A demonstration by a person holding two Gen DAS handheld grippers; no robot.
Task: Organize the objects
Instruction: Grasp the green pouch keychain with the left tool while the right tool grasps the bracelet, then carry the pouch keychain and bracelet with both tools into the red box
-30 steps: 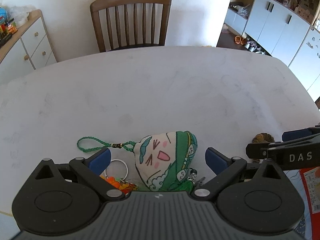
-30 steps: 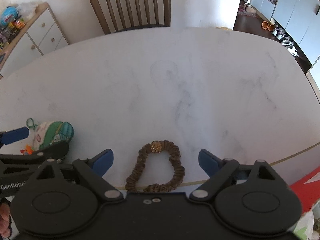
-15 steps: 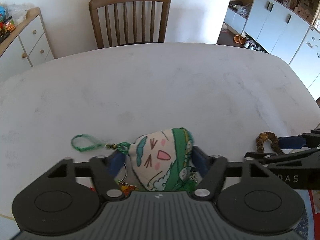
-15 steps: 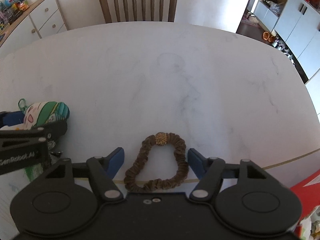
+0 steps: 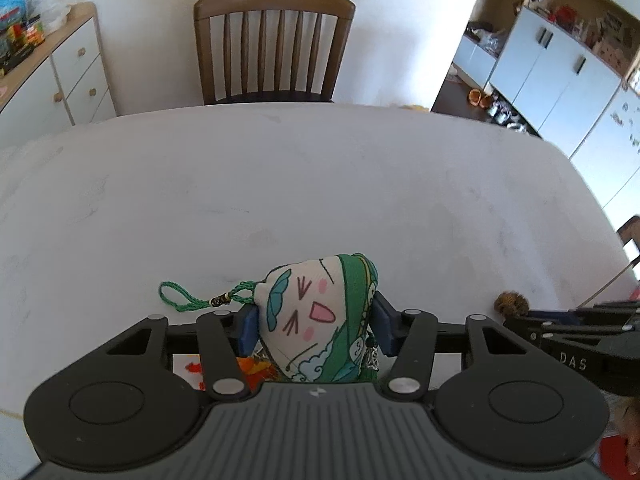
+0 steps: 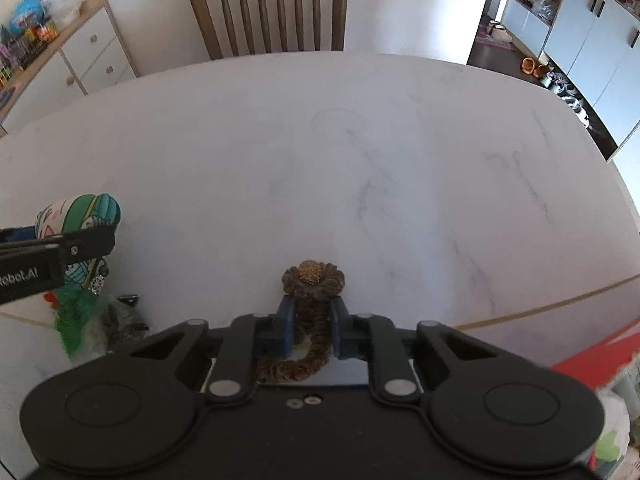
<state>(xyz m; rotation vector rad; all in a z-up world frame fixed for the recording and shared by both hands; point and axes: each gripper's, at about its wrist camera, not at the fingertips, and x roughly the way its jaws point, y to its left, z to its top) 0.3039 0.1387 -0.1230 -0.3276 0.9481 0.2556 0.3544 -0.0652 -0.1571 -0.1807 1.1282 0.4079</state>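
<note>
The right gripper [image 6: 312,330] is clamped tight on a brown hair tie [image 6: 313,280], squeezing its loop flat between the blue pads [image 6: 285,328]; the tie's gold bead sits just past the fingertips, over the near edge of the white table [image 6: 360,152]. In the left wrist view, the left gripper [image 5: 314,326] has its jaws closing on a small cloth pouch [image 5: 316,312] printed with a cartoon face, and both blue pads [image 5: 246,326] already press its sides. A green braided cord [image 5: 188,300] runs from the pouch's top out to the left, lying on the table. Beneath the pouch hang a silver charm [image 5: 371,354] and something orange that I cannot make out. Farther off, the tabletop stretches bare. A wooden chair [image 5: 274,44] stands behind the far edge against the wall, with a white dresser [image 5: 52,80] to its left and white cupboards [image 5: 560,76] to the right.
</note>
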